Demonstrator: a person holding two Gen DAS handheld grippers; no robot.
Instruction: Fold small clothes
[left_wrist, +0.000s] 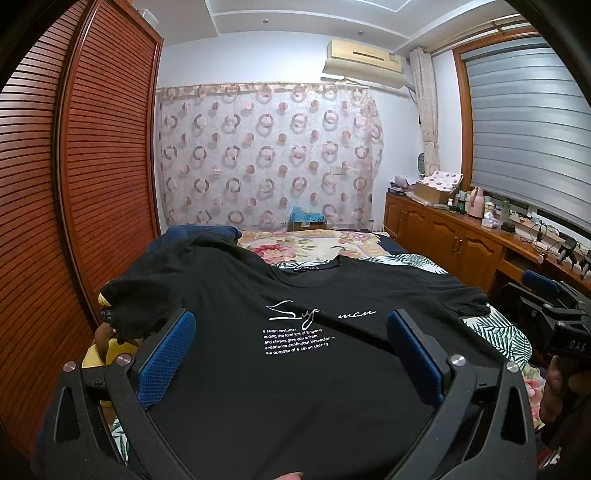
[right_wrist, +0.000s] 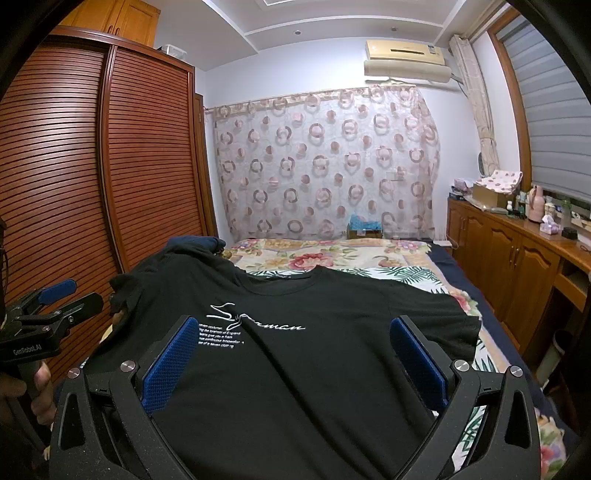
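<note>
A black T-shirt (left_wrist: 295, 362) with white lettering lies spread front-up on the bed, collar toward the far end; the same T-shirt (right_wrist: 295, 369) fills the right wrist view. Its left sleeve (left_wrist: 133, 295) is bunched over the bed's edge. My left gripper (left_wrist: 291, 354) hovers over the shirt's chest, blue pads wide apart, nothing between them. My right gripper (right_wrist: 293, 360) stands open over the shirt in the same way. In the left wrist view the right gripper (left_wrist: 550, 295) shows at the right edge, held by a hand. The left gripper (right_wrist: 62, 295) appears at the left of the right wrist view.
The bed (right_wrist: 332, 254) carries a floral cover and a leaf-print sheet (left_wrist: 506, 332). A slatted wooden wardrobe (left_wrist: 92, 184) runs along the left. A wooden cabinet (right_wrist: 517, 266) with bottles and boxes runs along the right under the window. A dark blue cloth (left_wrist: 199, 236) lies beyond the shirt.
</note>
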